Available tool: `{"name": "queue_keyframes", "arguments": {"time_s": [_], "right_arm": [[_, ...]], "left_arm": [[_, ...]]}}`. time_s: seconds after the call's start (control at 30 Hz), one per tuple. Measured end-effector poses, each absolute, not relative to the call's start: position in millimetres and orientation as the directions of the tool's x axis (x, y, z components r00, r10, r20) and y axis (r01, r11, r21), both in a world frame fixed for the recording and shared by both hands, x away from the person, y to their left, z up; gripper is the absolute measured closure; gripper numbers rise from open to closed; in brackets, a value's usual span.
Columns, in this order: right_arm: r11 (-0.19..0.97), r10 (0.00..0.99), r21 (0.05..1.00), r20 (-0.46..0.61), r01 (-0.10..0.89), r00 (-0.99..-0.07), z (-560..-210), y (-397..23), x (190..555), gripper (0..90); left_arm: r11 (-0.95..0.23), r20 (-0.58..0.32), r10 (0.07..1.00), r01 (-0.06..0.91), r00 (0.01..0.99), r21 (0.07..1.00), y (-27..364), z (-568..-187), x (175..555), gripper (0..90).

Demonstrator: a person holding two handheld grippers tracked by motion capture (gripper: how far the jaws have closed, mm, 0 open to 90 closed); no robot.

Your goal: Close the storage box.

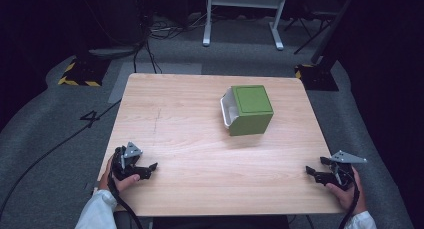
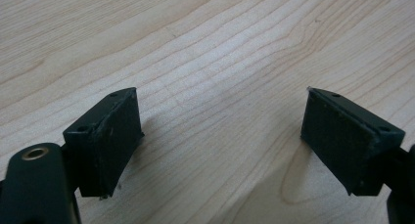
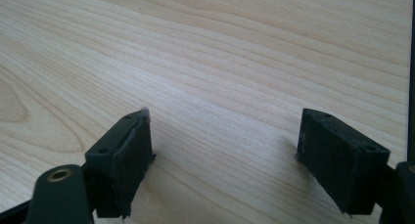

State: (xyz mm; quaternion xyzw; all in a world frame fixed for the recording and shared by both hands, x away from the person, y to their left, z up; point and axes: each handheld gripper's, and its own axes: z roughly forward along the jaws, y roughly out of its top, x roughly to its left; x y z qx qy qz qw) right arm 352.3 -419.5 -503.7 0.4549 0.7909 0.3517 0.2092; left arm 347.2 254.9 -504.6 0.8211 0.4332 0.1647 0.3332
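Note:
A green box (image 1: 252, 109) with a white inner container showing at its left side lies on the wooden table (image 1: 190, 139), right of centre toward the back. My left gripper (image 1: 150, 169) rests near the front left corner, open, its tips pointing right. Its two black pads (image 2: 110, 136) stand wide apart over bare wood, with nothing between them. My right gripper (image 1: 312, 171) sits near the front right corner, open, tips pointing left. Its pads (image 3: 125, 155) are likewise spread over bare wood. Both grippers are far from the box.
The table's front edge runs just below both hands. Beyond the table lies grey floor with cables (image 1: 60, 144), a yellow-striped stand base (image 1: 80, 71) at back left and a white frame (image 1: 245, 14) at the back.

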Motion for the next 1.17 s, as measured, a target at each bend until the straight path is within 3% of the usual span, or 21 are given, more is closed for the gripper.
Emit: {"name": "queue_keyframes", "arguments": {"time_s": [1.17], "right_arm": [[0.339,0.866,0.747,-0.011,0.572,-0.499,-503.7,-419.5,352.2,20.9]], "left_arm": [[-0.412,-0.009,0.819,0.599,0.573,0.687,253.9,-504.6,349.3,13.6]]}}
